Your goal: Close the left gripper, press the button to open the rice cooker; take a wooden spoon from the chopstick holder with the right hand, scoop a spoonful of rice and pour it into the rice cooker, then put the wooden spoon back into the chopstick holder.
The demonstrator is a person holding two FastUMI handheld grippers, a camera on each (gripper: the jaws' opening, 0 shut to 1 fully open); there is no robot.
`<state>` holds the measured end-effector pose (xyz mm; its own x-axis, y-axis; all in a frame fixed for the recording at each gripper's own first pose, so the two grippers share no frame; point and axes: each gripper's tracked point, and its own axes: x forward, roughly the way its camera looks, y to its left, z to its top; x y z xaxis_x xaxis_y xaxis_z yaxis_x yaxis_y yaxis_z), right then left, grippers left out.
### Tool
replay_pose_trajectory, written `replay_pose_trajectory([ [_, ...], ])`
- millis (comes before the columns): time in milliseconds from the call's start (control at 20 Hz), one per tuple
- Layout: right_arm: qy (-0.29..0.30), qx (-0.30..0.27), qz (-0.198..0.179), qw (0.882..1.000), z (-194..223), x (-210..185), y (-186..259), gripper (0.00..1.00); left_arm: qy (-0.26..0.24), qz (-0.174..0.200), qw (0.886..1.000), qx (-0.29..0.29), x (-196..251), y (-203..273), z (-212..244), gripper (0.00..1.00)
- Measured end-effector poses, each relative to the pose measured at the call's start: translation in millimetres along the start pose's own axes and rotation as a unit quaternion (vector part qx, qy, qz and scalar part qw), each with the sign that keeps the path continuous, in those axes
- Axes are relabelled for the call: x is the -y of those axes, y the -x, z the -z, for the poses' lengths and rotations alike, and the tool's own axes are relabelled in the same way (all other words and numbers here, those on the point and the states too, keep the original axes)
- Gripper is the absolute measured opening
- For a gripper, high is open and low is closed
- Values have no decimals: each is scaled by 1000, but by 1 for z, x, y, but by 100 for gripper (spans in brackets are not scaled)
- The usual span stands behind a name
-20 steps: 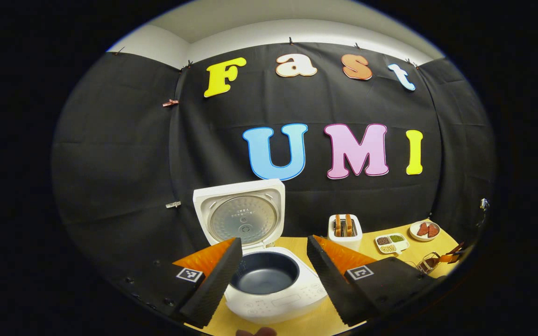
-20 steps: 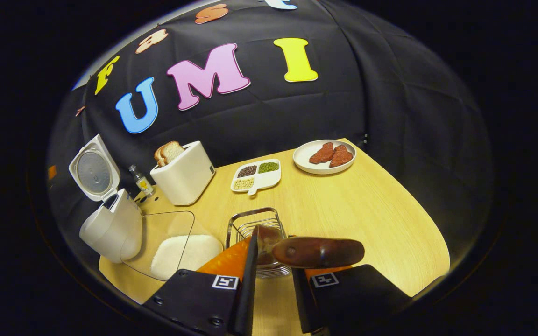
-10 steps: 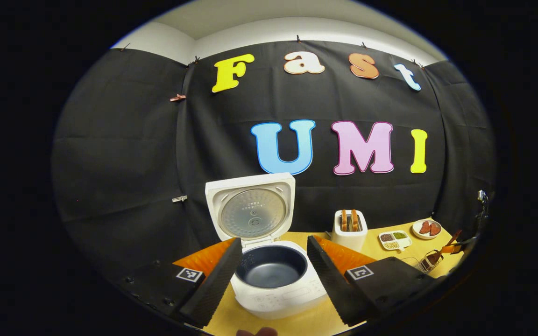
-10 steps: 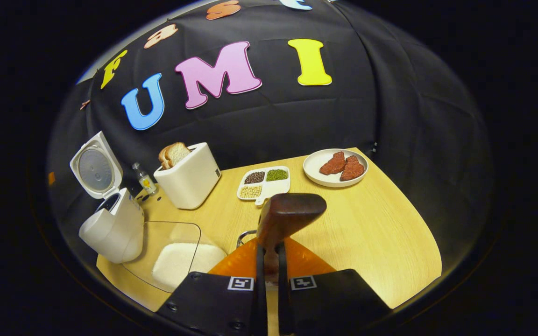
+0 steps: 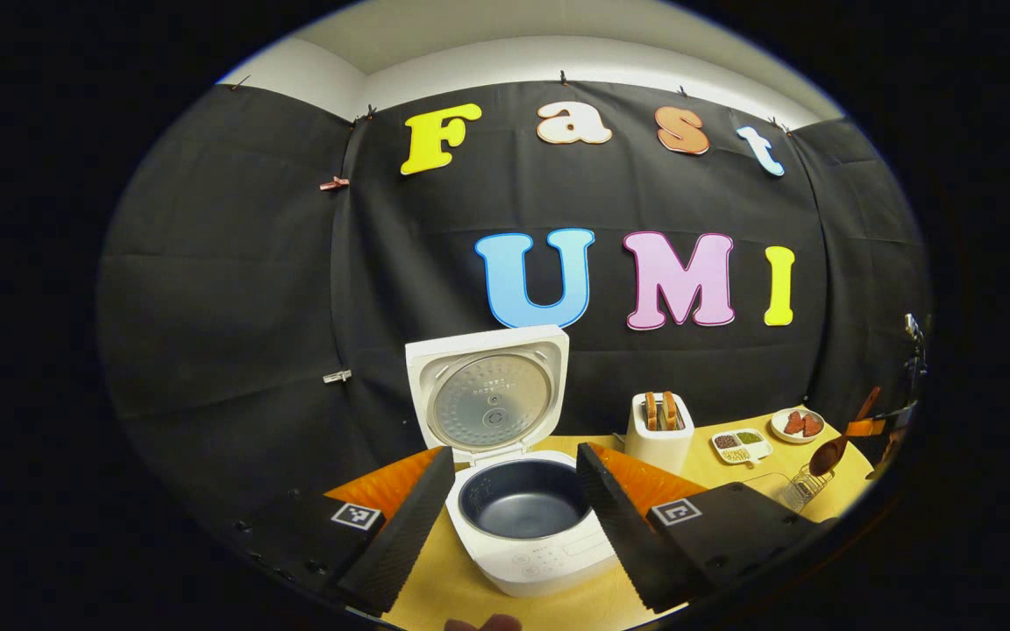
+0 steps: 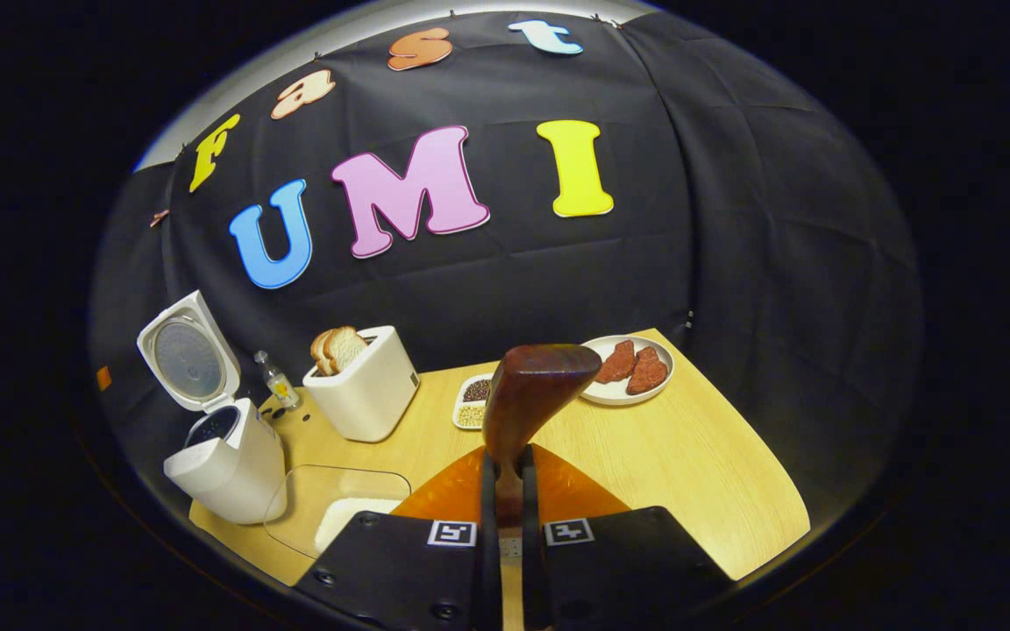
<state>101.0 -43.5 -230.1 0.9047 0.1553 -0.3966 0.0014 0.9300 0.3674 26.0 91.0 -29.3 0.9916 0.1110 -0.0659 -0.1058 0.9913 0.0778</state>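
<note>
Rice cooker [image 5: 527,508] stood open on the wooden surface [image 6: 689,456], lid upright, its dark inner pot bare, framed between the spread fingers of the left gripper [image 5: 514,504], which held nothing. Right gripper [image 6: 505,499] had its 2 fingers pinching the wooden spoon [image 6: 527,399] by the handle, raised above the surface, near the clear rice container [image 6: 338,517] and the toaster [image 6: 365,394]

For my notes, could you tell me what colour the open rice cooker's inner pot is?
Dark blue-grey inner pot, clearest in the left gripper view.

No readable text or labels
</note>
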Motion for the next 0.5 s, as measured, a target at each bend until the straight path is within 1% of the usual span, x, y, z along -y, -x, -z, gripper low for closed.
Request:
replay_pose_trajectory([
  [100, -21, 12, -21, 999, -12, -21, 9, 13, 1, 5, 1000, 5, -6, -2, -1, 96],
  [250, -42, 21, -56, 997, -17, -59, 19, 13, 6, 13, 1000, 11, -12, -5, -3, 96],
  [350, -31, 15, -75, 997, -10, -85, 18, 13, 6, 18, 1000, 13, -16, -6, -3, 96],
  [500, 10, -7, -75, 997, 16, -111, 9, 13, 2, 26, 1000, 17, -23, -6, -5, 96],
])
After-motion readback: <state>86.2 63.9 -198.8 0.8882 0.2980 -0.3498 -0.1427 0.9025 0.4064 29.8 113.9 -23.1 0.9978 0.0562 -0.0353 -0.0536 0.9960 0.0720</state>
